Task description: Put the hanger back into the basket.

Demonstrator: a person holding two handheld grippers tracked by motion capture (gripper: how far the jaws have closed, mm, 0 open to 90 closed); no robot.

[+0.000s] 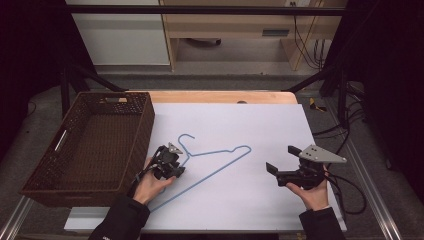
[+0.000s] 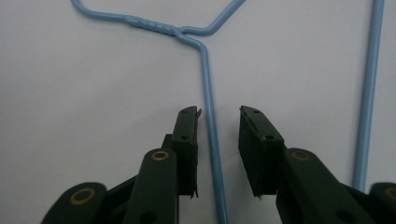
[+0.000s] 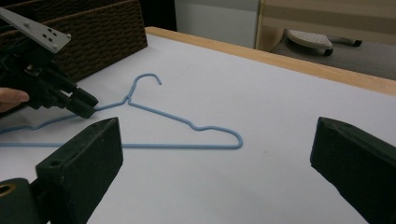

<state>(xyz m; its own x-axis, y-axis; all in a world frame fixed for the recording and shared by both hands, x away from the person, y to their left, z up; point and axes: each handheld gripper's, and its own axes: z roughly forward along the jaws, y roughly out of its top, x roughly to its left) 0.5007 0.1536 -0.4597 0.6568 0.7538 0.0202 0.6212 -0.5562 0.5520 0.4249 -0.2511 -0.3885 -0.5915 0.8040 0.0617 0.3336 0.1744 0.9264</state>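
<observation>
Blue wire hanger point(image 1: 215, 162) flat on white table point(image 1: 260, 200) right of basket point(image 1: 95, 145), shoulder wire between left gripper point(image 2: 218, 116) jaws not yet pinched, right gripper point(image 1: 281, 162) wide open, empty; thin wire likely to slip out sideways.

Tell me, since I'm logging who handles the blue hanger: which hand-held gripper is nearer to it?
Left. The left hand-held gripper straddles the blue hanger wire near its neck; the right hand-held gripper hovers apart, beyond its shoulder end.
</observation>
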